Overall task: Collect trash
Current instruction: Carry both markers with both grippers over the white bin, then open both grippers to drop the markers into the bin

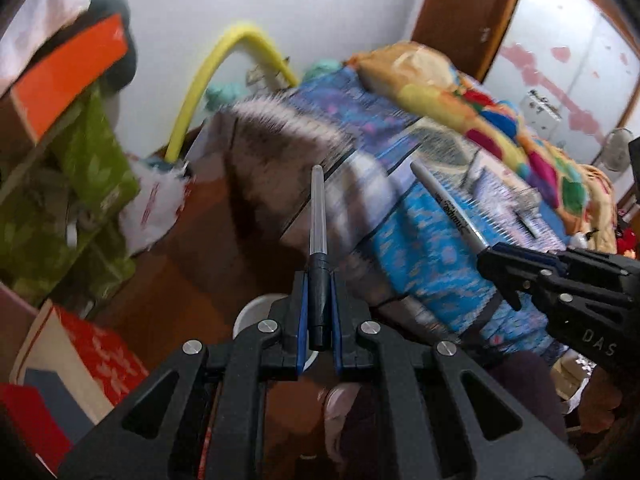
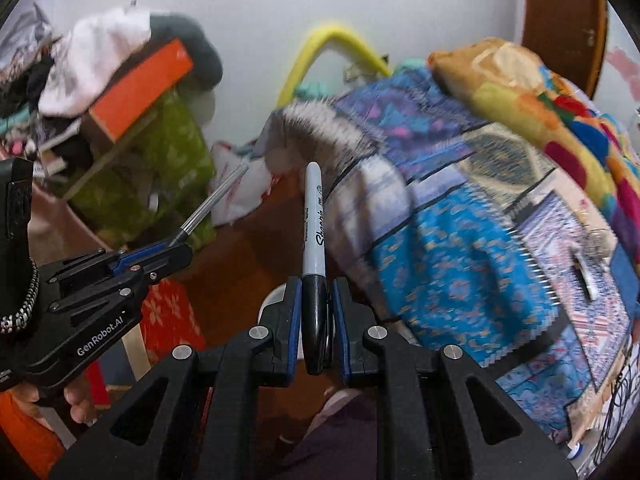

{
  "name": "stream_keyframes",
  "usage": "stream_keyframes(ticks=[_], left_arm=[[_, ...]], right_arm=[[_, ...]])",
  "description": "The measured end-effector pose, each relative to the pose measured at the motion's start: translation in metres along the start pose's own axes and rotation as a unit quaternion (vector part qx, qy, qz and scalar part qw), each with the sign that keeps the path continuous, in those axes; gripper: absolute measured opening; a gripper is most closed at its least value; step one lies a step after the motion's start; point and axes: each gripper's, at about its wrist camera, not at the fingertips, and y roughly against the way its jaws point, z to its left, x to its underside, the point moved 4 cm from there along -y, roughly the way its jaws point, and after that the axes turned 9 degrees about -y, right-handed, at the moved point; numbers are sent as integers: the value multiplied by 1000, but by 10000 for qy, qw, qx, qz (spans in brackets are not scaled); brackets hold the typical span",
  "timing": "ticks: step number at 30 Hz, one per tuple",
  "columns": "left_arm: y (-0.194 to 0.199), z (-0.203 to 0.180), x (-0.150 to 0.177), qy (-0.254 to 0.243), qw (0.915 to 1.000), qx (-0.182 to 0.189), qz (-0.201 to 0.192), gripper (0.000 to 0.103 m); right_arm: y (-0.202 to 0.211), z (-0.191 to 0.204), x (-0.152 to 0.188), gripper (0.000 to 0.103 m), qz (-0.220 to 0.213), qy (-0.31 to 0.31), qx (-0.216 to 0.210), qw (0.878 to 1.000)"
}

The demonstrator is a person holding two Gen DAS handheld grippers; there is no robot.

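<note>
Beside a bed point(image 1: 440, 240) under a patterned blue cover, the left gripper's point(image 1: 319, 280) fingers clamp a clear ballpoint pen point(image 1: 319, 216), the right gripper's point(image 2: 316, 292) a Sharpie marker point(image 2: 313, 224).

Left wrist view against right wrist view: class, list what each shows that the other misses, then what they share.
Only the left wrist view shows the window and a small fan.

Only the right wrist view shows the white cloth piled on the orange box, and the hand under the left gripper.

Both show the left gripper shut on the clear pen, the right gripper shut on the Sharpie marker, the yellow tube and the blue patterned blanket.
</note>
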Motion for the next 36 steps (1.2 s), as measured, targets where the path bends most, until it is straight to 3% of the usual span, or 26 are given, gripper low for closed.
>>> stream_keyframes(ticks=[7,20,24,26,28,36], left_arm=[[-56,29,40,457,9962,23,737,9],[-147,58,88,1062,9774,176,1817,9],[-165,68,83,1185,9738,77,1942,10],[-172,73,80,1296,9691,-44,2096,16],[-174,77,77,1425,9679,-51,2069,24],[-152,69,69,1122,9757,-199,1873,24]], right_arm=[[-61,17,13,14,706,192,-35,9973],[-172,18,32,14,1996,5,-31,9799],[-186,22,27,15,2020,-51,-79,9793],[-192,23,22,23,2050,-138,-188,9785],[-196,22,19,39,2108,-207,-223,9770],[-178,14,15,40,1902,-107,-186,9815]])
